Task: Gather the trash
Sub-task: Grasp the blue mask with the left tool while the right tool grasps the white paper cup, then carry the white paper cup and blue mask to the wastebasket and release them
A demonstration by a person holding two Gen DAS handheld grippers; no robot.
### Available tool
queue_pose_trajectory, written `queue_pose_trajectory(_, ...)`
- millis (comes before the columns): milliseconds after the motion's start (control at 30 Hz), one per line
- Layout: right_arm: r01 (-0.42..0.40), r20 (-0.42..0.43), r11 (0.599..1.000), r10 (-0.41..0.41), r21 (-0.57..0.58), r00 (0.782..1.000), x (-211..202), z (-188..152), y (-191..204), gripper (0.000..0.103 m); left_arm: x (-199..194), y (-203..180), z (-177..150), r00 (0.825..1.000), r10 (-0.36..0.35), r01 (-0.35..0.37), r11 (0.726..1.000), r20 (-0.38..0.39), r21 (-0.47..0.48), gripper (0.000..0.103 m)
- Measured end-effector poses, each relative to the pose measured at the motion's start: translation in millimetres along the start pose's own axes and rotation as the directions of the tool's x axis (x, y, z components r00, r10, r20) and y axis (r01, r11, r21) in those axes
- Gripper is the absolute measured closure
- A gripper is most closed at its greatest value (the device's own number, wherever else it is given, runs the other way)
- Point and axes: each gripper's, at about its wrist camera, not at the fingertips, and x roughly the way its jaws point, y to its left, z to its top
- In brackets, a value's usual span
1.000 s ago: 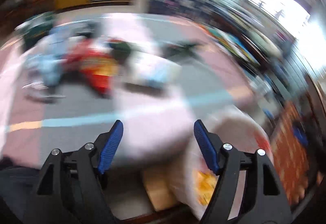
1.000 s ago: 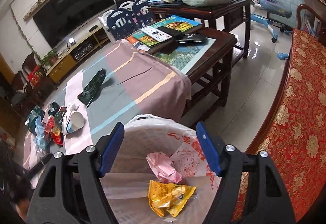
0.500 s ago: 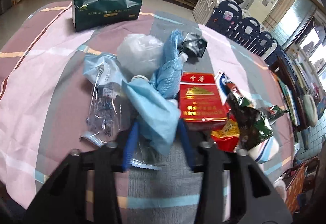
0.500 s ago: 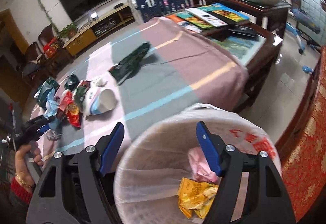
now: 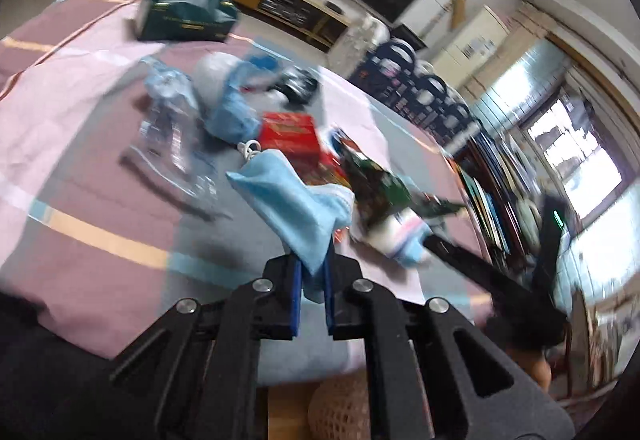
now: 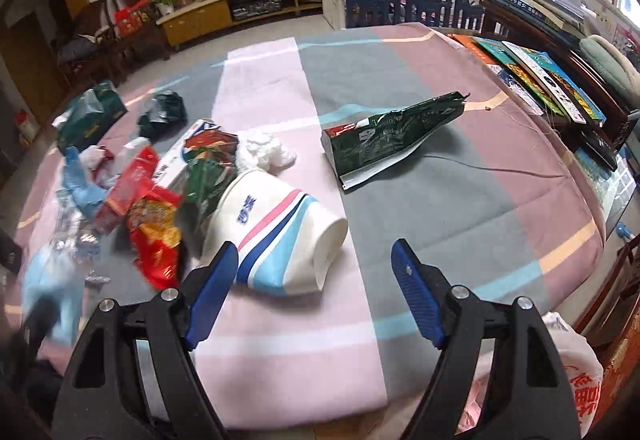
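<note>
My left gripper [image 5: 311,272] is shut on a light blue face mask [image 5: 292,199] and holds it above the striped tablecloth [image 5: 80,143]. Behind it lie a red packet [image 5: 290,135], crumpled blue trash [image 5: 232,111] and clear plastic wrap [image 5: 168,127]. My right gripper [image 6: 312,292] is open and empty, just in front of a tipped white paper cup with pink and blue stripes [image 6: 280,236]. A red snack wrapper [image 6: 154,236], a green wrapper [image 6: 208,175], white tissue [image 6: 264,151] and a dark green bag [image 6: 392,135] lie on the cloth. The held mask shows blurred at the left [image 6: 48,280].
A green tissue box [image 5: 184,15] stands at the far side of the table. The white trash bag [image 6: 576,372] hangs at the lower right below the table edge. Books and remotes [image 6: 548,79] lie on a side table to the right. A wicker bin [image 5: 340,408] sits below the table.
My left gripper closed on the blue mask and lifted it off the pile. My right gripper swung from over the trash bag to the table, facing the paper cup.
</note>
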Motion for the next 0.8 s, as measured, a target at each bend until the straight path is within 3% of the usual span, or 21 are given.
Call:
queue_pose_trajectory(67, -0.015, -0.002, 0.999, 0.015, 0.036, 1.000, 2.9, 1.7, -4.1, 0.062, 0.7, -11.8, -9.7, 0.999, -0.023, 0.024, 0.999, -0.028, 0.042, 0.093)
queue_pose_trajectory(100, -0.021, -0.012, 0.998, 0.022, 0.058, 1.000, 2.7, 0.6, -7.7, 0.068, 3.1, -14.7, -12.4, 0.999, -0.025, 0.027, 0.998, -0.040, 0.053, 0.093)
queue_pose_trajectory(167, -0.052, -0.016, 0.996, 0.053, 0.071, 0.998, -0.2, -3.8, -10.5, 0.091, 9.1, -15.1, -13.0, 0.998, -0.017, 0.020, 0.998, -0.056, 0.052, 0.093)
queue_pose_trajectory(267, -0.059, 0.000, 0.997, 0.059, 0.059, 0.998, -12.4, -12.6, -15.5, 0.094, 13.4, -8.4, -11.9, 0.998, -0.010, 0.011, 1.000, -0.069, 0.012, 0.093)
queue_pose_trajectory(400, -0.096, 0.007, 0.994, 0.096, 0.059, 0.995, -29.2, -18.3, -30.5, 0.094, 18.1, -9.9, -10.1, 0.997, 0.002, 0.000, 1.000, -0.076, 0.026, 0.093)
queue_pose_trajectory(600, -0.044, 0.027, 0.996, 0.042, 0.080, 0.999, -57.3, -32.1, -52.8, 0.094, 14.1, -11.5, -13.0, 0.998, 0.015, -0.012, 0.999, -0.066, 0.044, 0.093)
queue_pose_trajectory(800, 0.062, 0.059, 0.996, -0.066, 0.061, 0.996, -70.9, -48.4, -47.3, 0.094, 16.6, -26.4, -15.9, 0.985, 0.168, -0.161, 0.978, -0.039, 0.136, 0.093)
